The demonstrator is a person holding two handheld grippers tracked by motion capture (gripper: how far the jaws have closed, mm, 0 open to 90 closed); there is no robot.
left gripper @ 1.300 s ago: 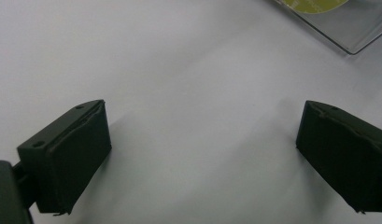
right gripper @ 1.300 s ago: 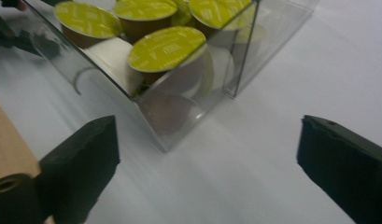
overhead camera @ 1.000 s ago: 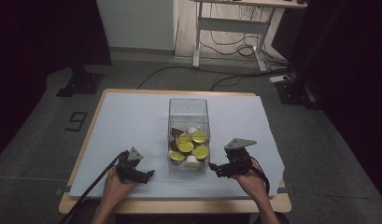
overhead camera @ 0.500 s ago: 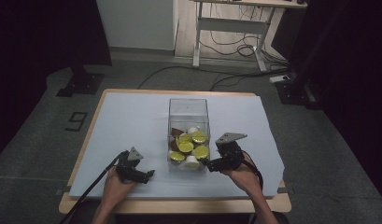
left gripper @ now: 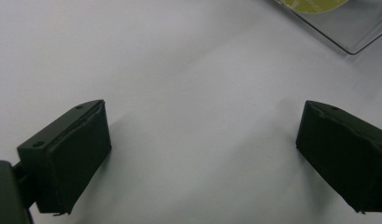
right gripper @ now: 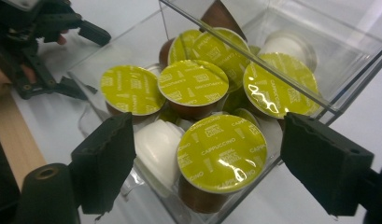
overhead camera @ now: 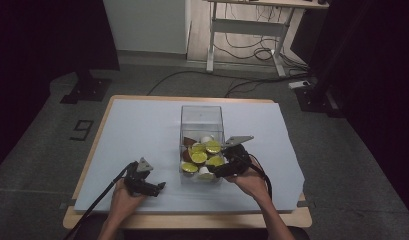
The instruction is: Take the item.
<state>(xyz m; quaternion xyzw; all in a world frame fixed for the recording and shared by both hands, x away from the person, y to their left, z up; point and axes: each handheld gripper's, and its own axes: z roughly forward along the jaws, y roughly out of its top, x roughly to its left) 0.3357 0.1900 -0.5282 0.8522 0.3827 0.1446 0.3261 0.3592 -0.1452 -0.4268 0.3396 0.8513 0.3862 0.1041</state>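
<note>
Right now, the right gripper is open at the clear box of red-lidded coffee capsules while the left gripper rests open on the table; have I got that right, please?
Almost: the lids are yellow-green, not red, as the right gripper view shows. The right gripper is open at the clear box of coffee capsules, and the left gripper rests open on the table.

A white-covered table carries 1 clear box.
</note>
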